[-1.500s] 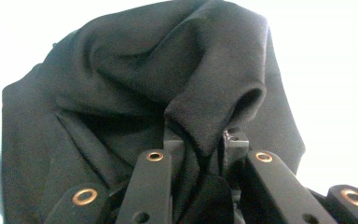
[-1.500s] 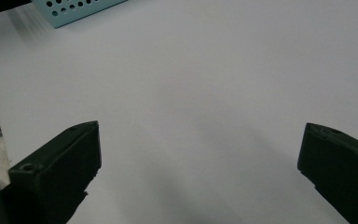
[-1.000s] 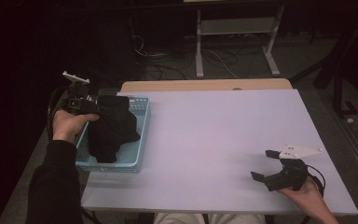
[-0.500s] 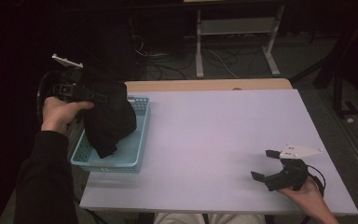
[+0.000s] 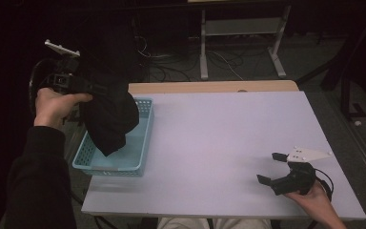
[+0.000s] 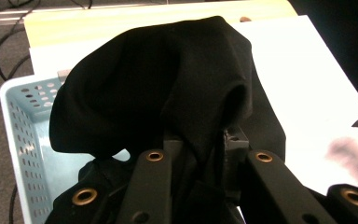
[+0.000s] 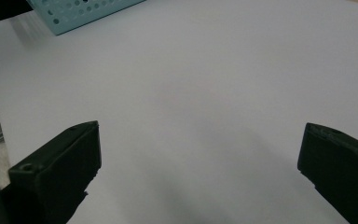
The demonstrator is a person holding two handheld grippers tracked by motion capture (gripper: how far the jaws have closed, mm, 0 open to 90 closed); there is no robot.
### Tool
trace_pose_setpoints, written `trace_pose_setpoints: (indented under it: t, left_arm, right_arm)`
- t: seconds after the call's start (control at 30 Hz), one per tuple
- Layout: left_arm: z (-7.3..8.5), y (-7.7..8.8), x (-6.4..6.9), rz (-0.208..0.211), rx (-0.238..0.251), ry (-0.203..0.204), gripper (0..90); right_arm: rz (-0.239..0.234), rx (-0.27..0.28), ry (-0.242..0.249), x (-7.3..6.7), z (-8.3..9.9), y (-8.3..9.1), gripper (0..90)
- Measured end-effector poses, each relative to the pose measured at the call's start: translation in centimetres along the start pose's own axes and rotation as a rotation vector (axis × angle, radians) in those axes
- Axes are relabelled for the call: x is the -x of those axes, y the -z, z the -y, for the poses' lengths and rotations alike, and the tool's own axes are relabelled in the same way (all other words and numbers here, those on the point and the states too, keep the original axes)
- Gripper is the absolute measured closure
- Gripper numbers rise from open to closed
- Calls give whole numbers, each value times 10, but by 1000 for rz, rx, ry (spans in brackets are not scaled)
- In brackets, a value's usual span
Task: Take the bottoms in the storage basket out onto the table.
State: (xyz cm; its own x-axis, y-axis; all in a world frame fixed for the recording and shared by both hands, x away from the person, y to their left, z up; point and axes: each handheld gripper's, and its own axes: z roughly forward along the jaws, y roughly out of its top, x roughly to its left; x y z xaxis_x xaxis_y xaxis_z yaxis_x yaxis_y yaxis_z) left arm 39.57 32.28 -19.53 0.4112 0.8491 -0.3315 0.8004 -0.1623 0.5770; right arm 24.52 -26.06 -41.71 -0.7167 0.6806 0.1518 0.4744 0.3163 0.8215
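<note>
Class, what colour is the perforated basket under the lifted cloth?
Light blue basket; it shows best in the high view.

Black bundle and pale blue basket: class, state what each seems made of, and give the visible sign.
Black bundle: probably soft matte cloth; it drapes and folds, without shine. Pale blue basket: likely moulded plastic; stiff, thin walls pierced with even holes, slight sheen.

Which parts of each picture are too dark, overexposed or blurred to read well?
High view: the room behind the table is very dark. Left gripper view: the white table top glares, and the black cloth garment shows few folds. Right gripper view: the pale blue perforated plastic basket is soft, out of focus.
</note>
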Motion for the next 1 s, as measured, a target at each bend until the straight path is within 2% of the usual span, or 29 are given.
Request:
trace_pose_setpoints:
  t: [0.17, 0.37, 0.73, 1.0]
  left_arm:
    - [-6, 12, 7, -12, 12, -8, 782]
    - [-14, 22, 17, -6, 25, -27, 782]
    - [-25, 30, 33, 10, 40, -57, 782]
    - [-34, 29, 51, 42, 47, -93, 782]
  right_arm:
    - [1, 1, 0, 0, 0, 0, 0]
    - [1, 0, 0, 0, 0, -1, 0]
    - [0, 1, 0, 0, 0, 0, 0]
    - [0, 1, 1, 0, 0, 0, 0]
